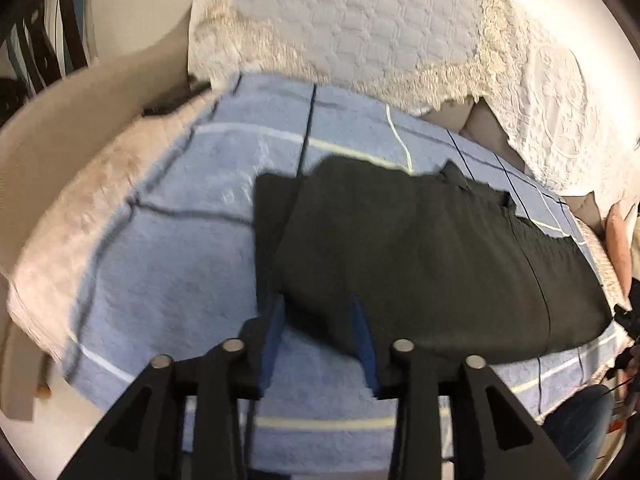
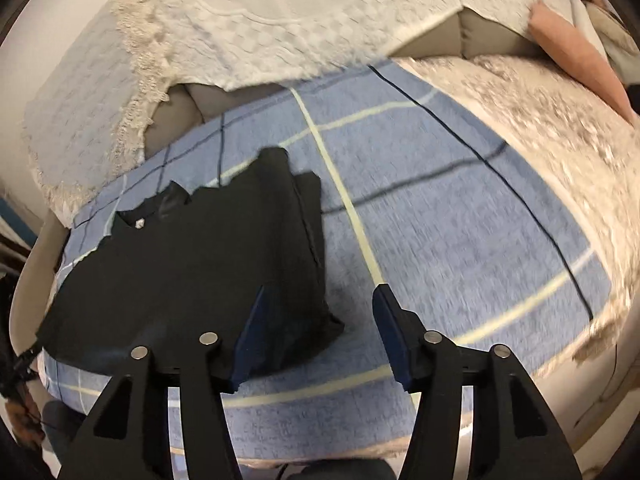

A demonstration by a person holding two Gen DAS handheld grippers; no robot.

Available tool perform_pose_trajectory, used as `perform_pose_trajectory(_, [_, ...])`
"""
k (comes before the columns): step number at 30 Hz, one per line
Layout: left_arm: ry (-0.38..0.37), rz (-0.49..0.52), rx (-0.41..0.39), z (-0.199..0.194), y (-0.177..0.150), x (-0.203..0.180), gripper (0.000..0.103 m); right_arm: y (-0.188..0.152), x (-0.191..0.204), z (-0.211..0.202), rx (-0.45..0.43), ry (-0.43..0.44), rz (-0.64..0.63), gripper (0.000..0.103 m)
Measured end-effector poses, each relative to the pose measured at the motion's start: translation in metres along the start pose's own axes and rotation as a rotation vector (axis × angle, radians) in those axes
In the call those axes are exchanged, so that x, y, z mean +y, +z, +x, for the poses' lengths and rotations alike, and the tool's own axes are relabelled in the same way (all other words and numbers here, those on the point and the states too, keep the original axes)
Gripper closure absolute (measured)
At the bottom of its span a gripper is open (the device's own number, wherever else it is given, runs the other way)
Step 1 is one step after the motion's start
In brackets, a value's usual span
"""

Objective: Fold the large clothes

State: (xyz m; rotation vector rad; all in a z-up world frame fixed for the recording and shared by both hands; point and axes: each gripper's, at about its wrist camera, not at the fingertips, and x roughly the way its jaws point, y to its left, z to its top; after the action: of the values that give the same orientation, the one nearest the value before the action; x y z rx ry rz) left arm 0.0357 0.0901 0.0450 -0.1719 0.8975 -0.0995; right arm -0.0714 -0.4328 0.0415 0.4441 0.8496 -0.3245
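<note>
From the left wrist, the left gripper (image 1: pixel 318 312) hangs with its jaws apart and nothing pinched between them. One black garment (image 1: pixel 420 256) lies just ahead of and under the tips, spread flat on a blue checked blanket (image 1: pixel 160 264), its near left corner showing between the jaws. A lace cover (image 1: pixel 360 20) drapes the sofa back beyond.

From the right wrist, the right gripper (image 2: pixel 320 298) also stands parted and empty. The garment (image 2: pixel 200 264) sits ahead and to its left, near right corner just beside the left jaw.

The cloth looks soft, light and limp, so I would expect it to sag and drag on the blanket; the two near corners seem the sound places to pinch.
</note>
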Motion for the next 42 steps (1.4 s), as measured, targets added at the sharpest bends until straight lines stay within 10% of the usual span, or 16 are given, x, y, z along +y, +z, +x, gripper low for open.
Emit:
perform_pose_trajectory(14, [-0.101, -0.053, 0.180, 0.124, 0.098, -0.008, 0.046, 0.085, 0.045, 0.143, 0.201, -0.016, -0.131, 0.047])
perform_pose_trajectory(19, [-0.097, 0.012, 0.171, 0.128, 0.098, -0.019, 0.083, 0.082, 0.051, 0.142, 0.161, 0.019, -0.177, 0.092])
perform_pose_trajectory(20, [-0.092, 0.021, 0.160, 0.126, 0.097, -0.019, 0.097, 0.082, 0.054, 0.140, 0.152, 0.025, -0.196, 0.098])
perform_pose_trajectory(29, [-0.038, 0.009, -0.213, 0.053, 0.108, -0.014, 0.103, 0.101, 0.053, 0.077, -0.125, 0.145, -0.132, 0.101])
perform_pose_trajectory(37, [-0.097, -0.099, 0.069, 0.138, 0.115, 0.001, 0.103, 0.110, 0.054, 0.155, 0.032, 0.088, -0.116, 0.100])
perform_pose_trajectory(38, [-0.115, -0.103, 0.078, 0.136, 0.114, 0.001, 0.098, 0.107, 0.053, 0.155, 0.042, 0.085, -0.118, 0.099])
perform_pose_trajectory(42, [-0.170, -0.095, 0.112, 0.130, 0.114, 0.000, 0.026, 0.109, 0.048, 0.151, 0.088, 0.112, -0.140, 0.081])
